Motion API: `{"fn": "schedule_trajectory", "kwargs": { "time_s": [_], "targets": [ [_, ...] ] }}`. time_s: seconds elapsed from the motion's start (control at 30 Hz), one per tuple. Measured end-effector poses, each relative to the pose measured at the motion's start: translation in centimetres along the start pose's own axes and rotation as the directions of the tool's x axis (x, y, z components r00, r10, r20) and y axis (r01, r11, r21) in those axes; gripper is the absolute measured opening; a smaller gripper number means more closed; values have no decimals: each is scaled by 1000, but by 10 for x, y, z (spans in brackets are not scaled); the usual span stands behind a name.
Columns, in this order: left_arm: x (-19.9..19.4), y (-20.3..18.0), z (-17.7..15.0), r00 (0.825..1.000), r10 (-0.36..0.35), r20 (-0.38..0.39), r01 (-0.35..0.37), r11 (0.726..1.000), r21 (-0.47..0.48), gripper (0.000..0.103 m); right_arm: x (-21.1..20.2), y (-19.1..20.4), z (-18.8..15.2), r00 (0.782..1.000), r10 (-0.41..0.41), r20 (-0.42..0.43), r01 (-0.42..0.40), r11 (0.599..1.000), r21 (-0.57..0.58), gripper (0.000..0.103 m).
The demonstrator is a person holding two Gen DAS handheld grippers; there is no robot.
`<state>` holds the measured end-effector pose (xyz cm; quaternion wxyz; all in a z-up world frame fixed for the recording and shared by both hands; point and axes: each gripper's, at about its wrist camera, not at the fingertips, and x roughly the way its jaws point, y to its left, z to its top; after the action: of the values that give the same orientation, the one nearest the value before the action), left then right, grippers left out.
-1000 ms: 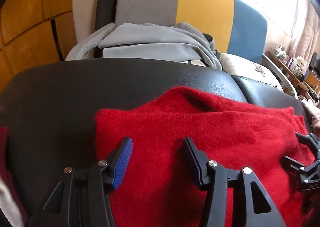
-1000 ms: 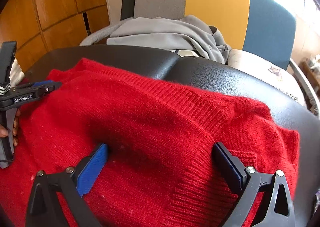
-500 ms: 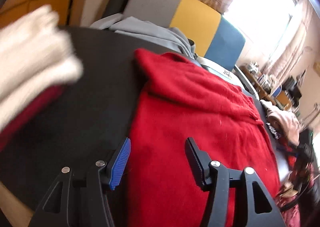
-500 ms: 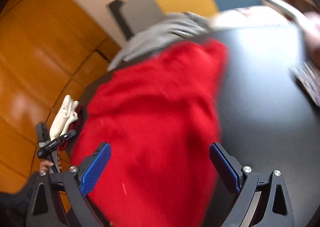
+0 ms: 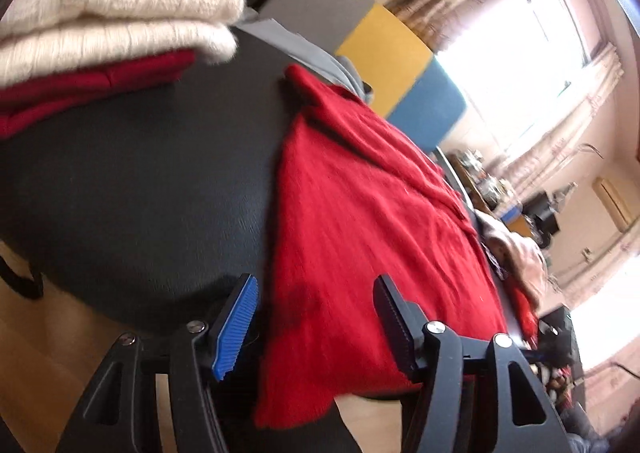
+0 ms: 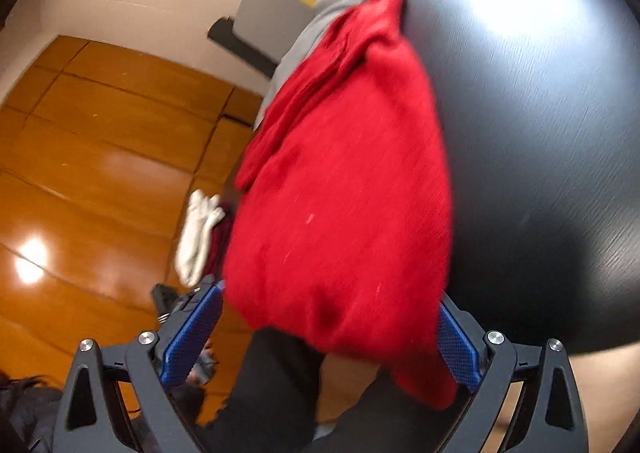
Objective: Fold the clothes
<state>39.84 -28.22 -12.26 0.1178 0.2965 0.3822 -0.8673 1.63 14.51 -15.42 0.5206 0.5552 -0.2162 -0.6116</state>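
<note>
Two folded knits [image 5: 108, 13], cream over dark red, sit stacked on the black table [image 5: 140, 181]; the red sweater [image 5: 360, 221] lies partly folded, unheld, between the opening jaws of the left gripper [image 5: 316, 317]. Right view: right gripper [image 6: 328, 337] spread wide, sweater [image 6: 344, 189] draping over the table edge, folds seemingly remaining.

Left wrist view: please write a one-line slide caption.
Opening left gripper fingers straddle the red sweater's hem on a black table beside folded knitwear.
</note>
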Motion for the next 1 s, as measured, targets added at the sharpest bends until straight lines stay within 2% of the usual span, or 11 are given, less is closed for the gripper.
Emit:
{"fn": "schedule_trajectory", "kwargs": {
  "time_s": [0.17,0.23,0.4,0.5,0.53,0.57,0.63,0.87,1.0],
  "targets": [
    [5,-2,-15,997,-13,-70,14,1000,22,62,9,-9,-16,997,80,-8,-80,997,13,100],
    [7,-4,-20,997,-10,-82,12,1000,29,62,10,-9,-20,996,88,0,-88,996,0,100],
    [10,-6,-23,997,-11,-79,14,999,38,63,14,2,-28,1000,20,8,-19,994,-106,99],
    [10,-8,-26,997,3,-79,0,999,38,63,18,11,-31,997,-75,12,76,985,-158,83],
    [10,-9,-27,997,13,-80,-10,999,41,62,16,10,-32,995,-101,17,102,983,-155,69],
    [9,-11,-29,997,26,-79,-23,999,46,61,14,7,-32,993,-120,22,122,982,-143,46],
    [10,-17,-34,995,69,-70,-64,995,74,61,9,-2,-33,991,-133,30,136,985,-107,17],
    [20,-32,-43,979,195,-62,-188,977,104,61,17,-18,-30,996,-87,7,87,993,-80,18],
    [28,-28,-49,976,192,-107,-186,981,61,54,15,-36,-25,1000,8,-20,-8,1000,10,17]
  ]
}}
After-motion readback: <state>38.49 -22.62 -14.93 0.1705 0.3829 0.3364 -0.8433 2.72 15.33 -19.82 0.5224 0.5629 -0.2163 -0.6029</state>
